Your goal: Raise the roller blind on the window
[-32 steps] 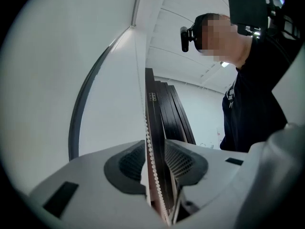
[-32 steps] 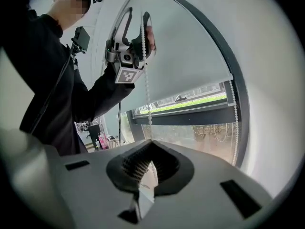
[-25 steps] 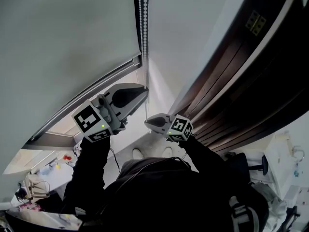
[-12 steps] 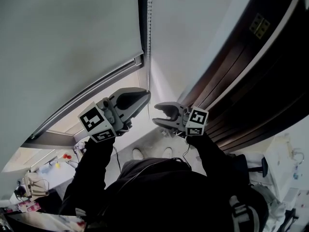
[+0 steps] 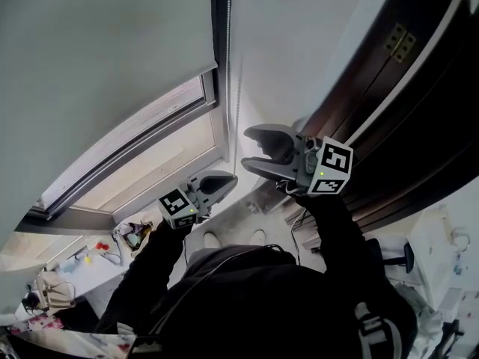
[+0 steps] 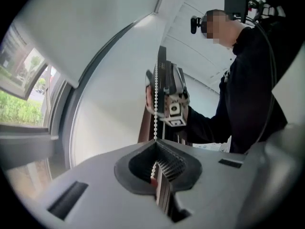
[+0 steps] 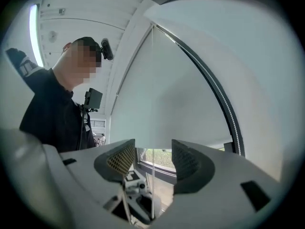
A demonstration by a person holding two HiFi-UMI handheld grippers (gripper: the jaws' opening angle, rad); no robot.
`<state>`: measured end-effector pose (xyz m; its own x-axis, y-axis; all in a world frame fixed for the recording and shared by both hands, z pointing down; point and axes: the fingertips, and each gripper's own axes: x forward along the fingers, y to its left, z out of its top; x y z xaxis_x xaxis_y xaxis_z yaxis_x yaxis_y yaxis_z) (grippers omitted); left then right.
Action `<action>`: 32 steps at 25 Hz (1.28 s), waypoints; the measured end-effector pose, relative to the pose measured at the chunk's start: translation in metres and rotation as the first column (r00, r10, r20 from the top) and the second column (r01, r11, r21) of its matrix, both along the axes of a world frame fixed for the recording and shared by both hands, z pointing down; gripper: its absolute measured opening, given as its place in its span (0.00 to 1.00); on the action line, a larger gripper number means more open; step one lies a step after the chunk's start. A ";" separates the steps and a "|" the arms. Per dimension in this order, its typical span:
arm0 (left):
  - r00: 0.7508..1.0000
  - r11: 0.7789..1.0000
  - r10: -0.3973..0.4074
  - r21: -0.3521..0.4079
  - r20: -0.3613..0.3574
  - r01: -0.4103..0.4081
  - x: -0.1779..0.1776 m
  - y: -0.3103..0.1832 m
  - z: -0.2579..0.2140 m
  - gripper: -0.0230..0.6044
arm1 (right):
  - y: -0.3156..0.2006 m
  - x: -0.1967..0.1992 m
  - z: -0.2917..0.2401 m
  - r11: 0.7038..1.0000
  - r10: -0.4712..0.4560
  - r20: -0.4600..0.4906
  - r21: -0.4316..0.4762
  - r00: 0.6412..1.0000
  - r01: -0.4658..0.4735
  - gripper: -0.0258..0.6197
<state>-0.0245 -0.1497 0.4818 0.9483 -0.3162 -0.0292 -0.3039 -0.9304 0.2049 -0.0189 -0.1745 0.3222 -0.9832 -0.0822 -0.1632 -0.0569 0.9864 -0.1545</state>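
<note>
The pale roller blind (image 5: pixel 105 58) covers the upper part of the window, its bottom edge well above the sill. A white bead chain (image 5: pixel 228 66) hangs down the right side of the window. My left gripper (image 5: pixel 227 180) is low, shut on the bead chain (image 6: pixel 155 104), which runs taut upward from its jaws (image 6: pixel 156 165). Above it, my right gripper (image 5: pixel 247 149) has just been opening its jaws. They stand wide with a chain strand (image 7: pixel 152 85) running between them untouched. In the right gripper view (image 7: pixel 152 149) the blind (image 7: pixel 190 80) fills the background.
Below the blind, the window pane (image 5: pixel 153 144) and its dark frame (image 5: pixel 135 200) are exposed. A dark wooden door (image 5: pixel 389 118) stands close on the right. A cluttered desk (image 5: pixel 60 283) lies at the lower left, under the person's black sleeves.
My left gripper has dropped, pulling the chain down. My right gripper has let go, opened and risen above the left. The blind's bottom edge sits higher, showing more glass.
</note>
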 end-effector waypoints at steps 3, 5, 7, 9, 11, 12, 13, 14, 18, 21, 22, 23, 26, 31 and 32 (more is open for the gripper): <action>0.998 0.997 0.023 -0.073 -0.066 -0.028 0.001 0.015 0.040 0.05 | -0.001 -0.010 -0.015 1.000 -0.013 -0.007 0.012 1.000 0.013 0.41; 0.997 0.996 0.026 -0.079 -0.066 -0.031 0.001 0.022 0.054 0.05 | -0.001 -0.014 -0.022 0.999 -0.028 -0.012 0.016 1.000 0.028 0.37; 0.998 0.997 0.029 -0.066 -0.056 -0.033 0.002 0.026 0.057 0.05 | -0.003 -0.018 -0.027 0.999 -0.039 -0.023 0.019 0.999 0.039 0.34; 0.999 0.998 0.027 -0.057 -0.040 -0.029 0.001 0.026 0.058 0.05 | -0.005 -0.020 -0.030 0.999 -0.042 -0.041 0.032 0.998 0.043 0.25; 0.999 0.999 0.017 -0.050 -0.036 -0.019 -0.001 0.025 0.058 0.05 | -0.003 -0.021 -0.033 0.997 -0.055 -0.051 0.042 0.997 0.057 0.15; 0.999 0.999 0.011 -0.050 -0.036 -0.013 -0.003 0.024 0.059 0.05 | -0.001 -0.022 -0.034 0.997 -0.062 -0.054 0.046 0.997 0.065 0.11; 0.999 0.999 0.006 -0.050 -0.037 -0.008 -0.004 0.023 0.059 0.05 | 0.000 -0.023 -0.035 0.996 -0.068 -0.057 0.050 0.996 0.071 0.09; 0.999 0.999 0.002 -0.048 -0.038 -0.003 -0.006 0.023 0.059 0.05 | 0.002 -0.025 -0.035 0.996 -0.075 -0.062 0.052 0.995 0.078 0.08; 1.000 1.000 -0.015 -0.020 -0.007 0.015 -0.008 0.026 0.063 0.05 | 0.007 -0.031 -0.035 0.994 -0.088 -0.077 0.061 0.993 0.093 0.05; 0.999 0.999 -0.039 -0.011 0.028 0.039 -0.009 0.027 0.058 0.05 | 0.006 -0.032 -0.035 0.992 -0.051 -0.103 0.111 0.993 0.062 0.05; 0.999 0.999 -0.041 -0.020 0.014 0.042 -0.010 0.026 0.054 0.07 | 0.006 -0.033 -0.034 0.992 -0.047 -0.103 0.115 0.994 0.058 0.05; 0.999 0.999 -0.046 -0.026 -0.007 0.046 -0.013 0.025 0.048 0.14 | 0.006 -0.033 -0.034 0.992 -0.048 -0.096 0.111 0.994 0.058 0.05; 0.995 0.997 -0.077 -0.017 -0.063 0.076 -0.025 0.017 0.021 0.21 | 0.003 -0.032 -0.032 0.995 -0.048 -0.067 0.088 0.997 0.054 0.05; 0.987 0.992 -0.118 0.030 -0.113 0.122 -0.048 -0.003 -0.026 0.28 | -0.004 -0.029 -0.018 0.995 -0.015 -0.090 0.093 0.996 0.023 0.05; 0.986 0.990 -0.120 0.055 -0.119 0.127 -0.052 -0.006 -0.036 0.29 | -0.005 -0.030 -0.010 0.996 -0.013 -0.103 0.089 0.995 0.022 0.05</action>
